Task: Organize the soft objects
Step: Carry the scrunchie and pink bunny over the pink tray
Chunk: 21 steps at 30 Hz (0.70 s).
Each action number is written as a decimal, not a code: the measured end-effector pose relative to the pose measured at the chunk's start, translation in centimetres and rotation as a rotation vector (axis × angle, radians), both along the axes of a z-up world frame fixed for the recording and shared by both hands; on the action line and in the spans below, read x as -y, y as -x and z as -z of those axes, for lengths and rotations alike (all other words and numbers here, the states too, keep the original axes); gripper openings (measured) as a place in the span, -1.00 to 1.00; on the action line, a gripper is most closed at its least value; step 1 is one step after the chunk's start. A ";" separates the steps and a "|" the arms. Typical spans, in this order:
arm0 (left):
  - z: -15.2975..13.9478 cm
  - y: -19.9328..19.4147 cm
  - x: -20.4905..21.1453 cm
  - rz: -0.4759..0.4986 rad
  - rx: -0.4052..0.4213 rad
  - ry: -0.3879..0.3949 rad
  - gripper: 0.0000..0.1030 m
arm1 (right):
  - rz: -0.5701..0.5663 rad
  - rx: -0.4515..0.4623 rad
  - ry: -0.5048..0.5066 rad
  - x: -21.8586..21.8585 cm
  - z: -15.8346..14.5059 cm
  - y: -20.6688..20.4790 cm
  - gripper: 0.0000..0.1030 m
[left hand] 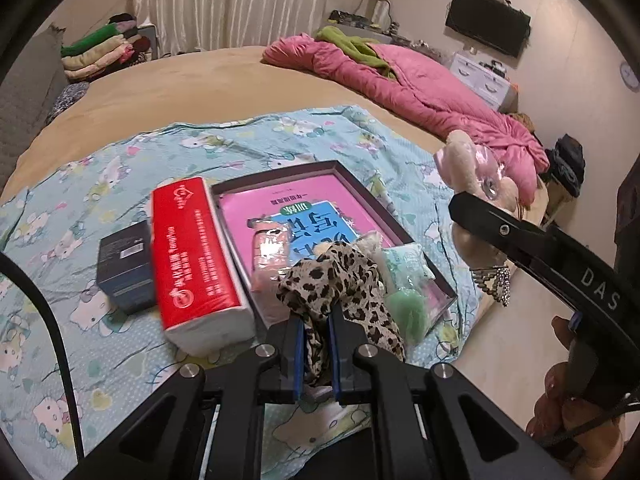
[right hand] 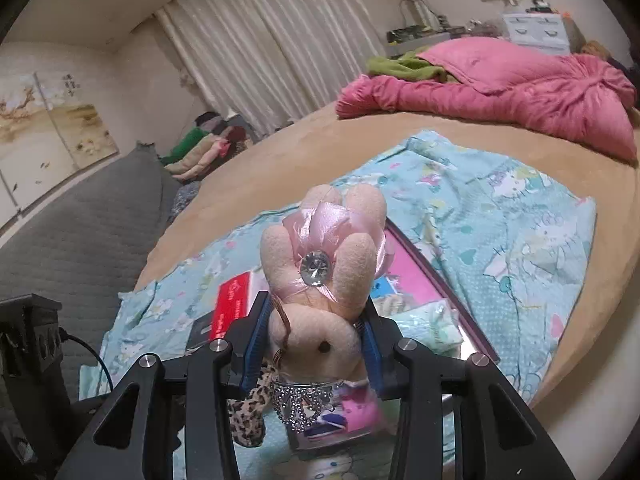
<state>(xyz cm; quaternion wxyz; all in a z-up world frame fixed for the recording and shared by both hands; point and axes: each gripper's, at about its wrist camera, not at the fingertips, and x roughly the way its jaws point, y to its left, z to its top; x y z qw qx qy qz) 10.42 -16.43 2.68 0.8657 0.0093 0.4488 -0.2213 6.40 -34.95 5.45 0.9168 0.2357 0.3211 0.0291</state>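
My left gripper (left hand: 316, 344) is shut on a leopard-print cloth (left hand: 344, 288), held over the near end of a dark-rimmed box (left hand: 384, 204) with a pink book in its bottom. In the box lie a pink soft packet (left hand: 270, 252) and a green pouch (left hand: 408, 272). My right gripper (right hand: 308, 332) is shut on a cream plush bunny (right hand: 324, 264) with a pink ribbon flower and a rhinestone collar, held above the box (right hand: 476, 336). The bunny also shows in the left wrist view (left hand: 476, 172), to the right of the box.
A red tissue pack (left hand: 196, 252) and a small dark box (left hand: 126, 264) lie left of the box on a blue cartoon-print sheet (left hand: 120, 168). A pink quilt (left hand: 420, 88) lies at the far side of the tan bed. Folded clothes (left hand: 108, 48) are stacked at the back left.
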 end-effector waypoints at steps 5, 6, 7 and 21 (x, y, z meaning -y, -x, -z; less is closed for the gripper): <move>1.2 -0.7 1.4 0.012 -0.011 -0.029 -0.80 | -0.007 -0.023 -0.025 0.1 1.4 -0.5 -0.17; 1.4 -0.9 1.6 0.013 -0.014 -0.034 -0.80 | -0.007 -0.026 -0.020 0.1 1.6 -0.6 -0.17; 1.8 -1.1 1.8 0.015 -0.018 -0.039 -0.80 | -0.008 -0.032 -0.017 0.1 1.9 -0.7 -0.17; 5.7 -3.2 4.7 0.052 -0.086 -0.084 -0.80 | -0.037 -0.114 0.005 1.1 5.0 -2.8 -0.16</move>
